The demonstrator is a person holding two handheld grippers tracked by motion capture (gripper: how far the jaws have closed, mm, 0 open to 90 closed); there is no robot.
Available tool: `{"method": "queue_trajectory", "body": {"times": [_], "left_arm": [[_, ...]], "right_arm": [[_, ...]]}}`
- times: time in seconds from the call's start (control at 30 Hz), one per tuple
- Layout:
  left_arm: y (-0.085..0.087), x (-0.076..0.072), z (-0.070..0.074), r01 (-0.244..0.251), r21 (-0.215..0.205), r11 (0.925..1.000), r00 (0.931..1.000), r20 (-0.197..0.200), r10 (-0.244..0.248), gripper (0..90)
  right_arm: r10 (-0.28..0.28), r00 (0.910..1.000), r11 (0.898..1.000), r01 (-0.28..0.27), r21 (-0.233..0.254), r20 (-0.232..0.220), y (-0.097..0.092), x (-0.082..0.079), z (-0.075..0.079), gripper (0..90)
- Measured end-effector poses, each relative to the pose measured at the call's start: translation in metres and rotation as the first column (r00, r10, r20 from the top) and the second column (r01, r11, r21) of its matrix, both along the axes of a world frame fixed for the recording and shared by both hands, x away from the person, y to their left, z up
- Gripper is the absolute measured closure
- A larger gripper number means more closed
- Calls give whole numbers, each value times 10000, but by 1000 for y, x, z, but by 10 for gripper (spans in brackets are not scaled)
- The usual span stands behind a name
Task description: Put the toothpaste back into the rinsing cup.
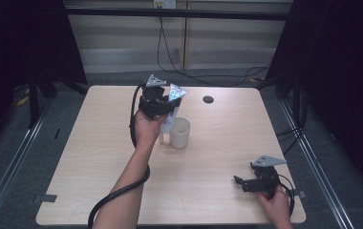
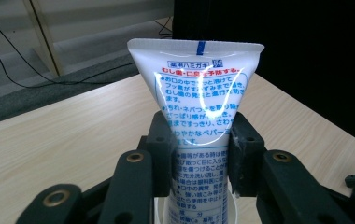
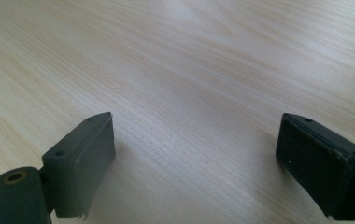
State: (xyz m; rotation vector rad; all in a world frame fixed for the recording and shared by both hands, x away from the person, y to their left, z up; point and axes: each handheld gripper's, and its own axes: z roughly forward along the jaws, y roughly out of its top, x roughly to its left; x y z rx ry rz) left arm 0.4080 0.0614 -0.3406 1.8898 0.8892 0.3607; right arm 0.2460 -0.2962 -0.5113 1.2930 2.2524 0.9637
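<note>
I have my left hand-held gripper point(image 2: 199, 154) closed on a white toothpaste tube point(image 2: 196, 93), its jaws pinching the tube at mid-body from both sides. I hold it upright, crimped flat end on top and cap end pointing down, because that is the end I judge should go into the cream-coloured cup point(image 1: 180, 132). In the high view the tube point(image 1: 172, 110) hangs just above and at the near-left edge of the cup, its lower end close to the rim; whether it touches the rim I cannot tell. Gripping at the middle leaves the lower half free to slide into the cup.

The tube carries Japanese print in blue and red. A boxed blue heading near the top reads roughly "薬用ハミガキ", medicated toothpaste, and a red line below it ends in "予防する". The smaller blue text below is partly washed out by glare, and a short blue mark sits on the crimp. No brand name is readable.

My right hand-held gripper point(image 3: 194, 158) rests low over the bare desk point(image 3: 189, 56) near its front right corner, jaws spread wide with nothing between them, kept well apart from the cup so it stays out of the way.
</note>
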Motion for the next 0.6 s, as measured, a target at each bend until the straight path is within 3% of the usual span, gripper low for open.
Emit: {"method": "queue_trajectory", "body": {"times": [0.6], "left_arm": [[-16,8,-7,-52,-23,10000,10000,-28,52,666]], "right_arm": [[-17,10000,10000,17,18,-35,0,0,0,113]]}}
